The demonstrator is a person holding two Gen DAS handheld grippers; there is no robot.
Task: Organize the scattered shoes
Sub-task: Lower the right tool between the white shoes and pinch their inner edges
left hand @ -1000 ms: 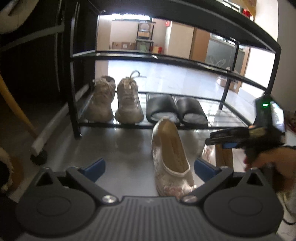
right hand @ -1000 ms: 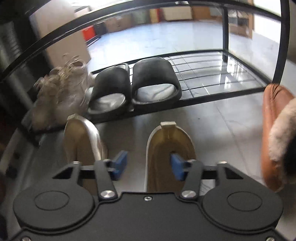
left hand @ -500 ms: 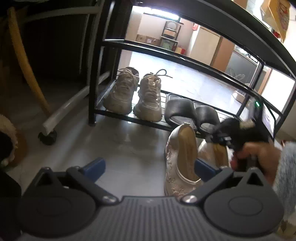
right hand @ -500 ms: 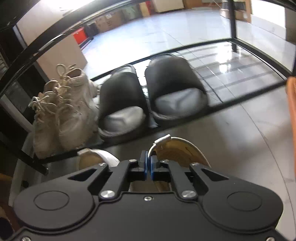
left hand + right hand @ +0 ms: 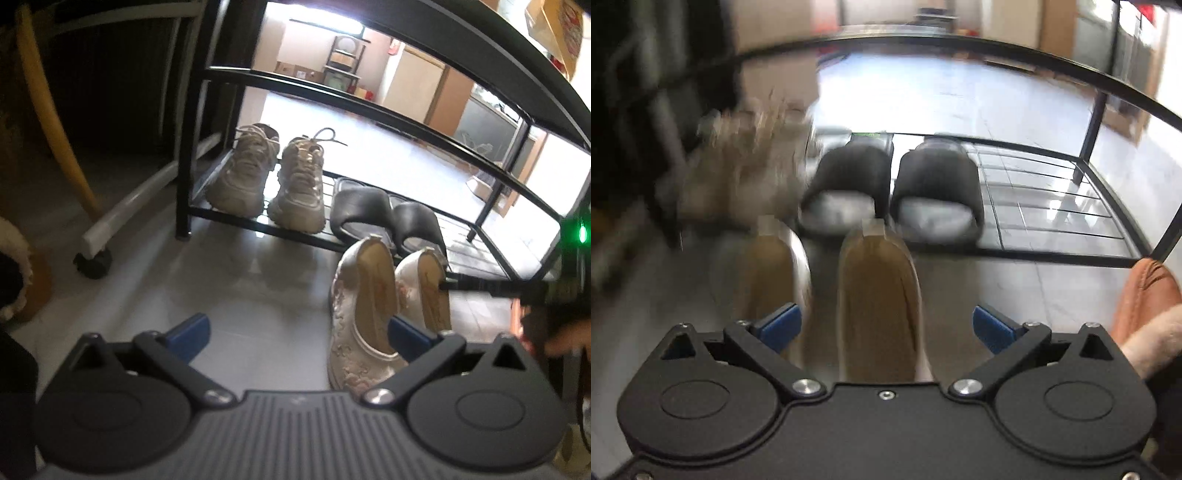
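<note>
At the bottom of the left wrist view the left gripper [image 5: 297, 330] stands wide open with nothing between its blue pads; its right pad overlaps the near flat shoe [image 5: 364, 314] in the frame, though whether it touches is unclear. Low in the right wrist view the right gripper [image 5: 886, 326] is also spread wide, holding nothing, and its jaws straddle the second flat shoe [image 5: 879, 306], with the first flat [image 5: 772, 277] just left of it.

The two pale embroidered flats lie side by side on the floor, heels toward the shoe rack [image 5: 480, 236], just in front of its bottom shelf. The pair looks gathered but not yet shelved, so the step in hand appears to be pairing the flats. The next move likely calls for closing on a heel rim and carrying each shoe up onto the open wire space at the right of the shelf.

Farther back, in the middle of both frames, black slides [image 5: 384, 216] and beige sneakers [image 5: 273, 181] already sit on that shelf.

Only the left view shows the right tool from the side, reaching in from the right edge toward the far flat's heel, plus a chair leg [image 5: 51, 110] at upper left. Only the right view, heavily blurred, shows a brown fleece-lined shoe [image 5: 1145, 295] at lower right and the free shelf area [image 5: 1052, 206].
</note>
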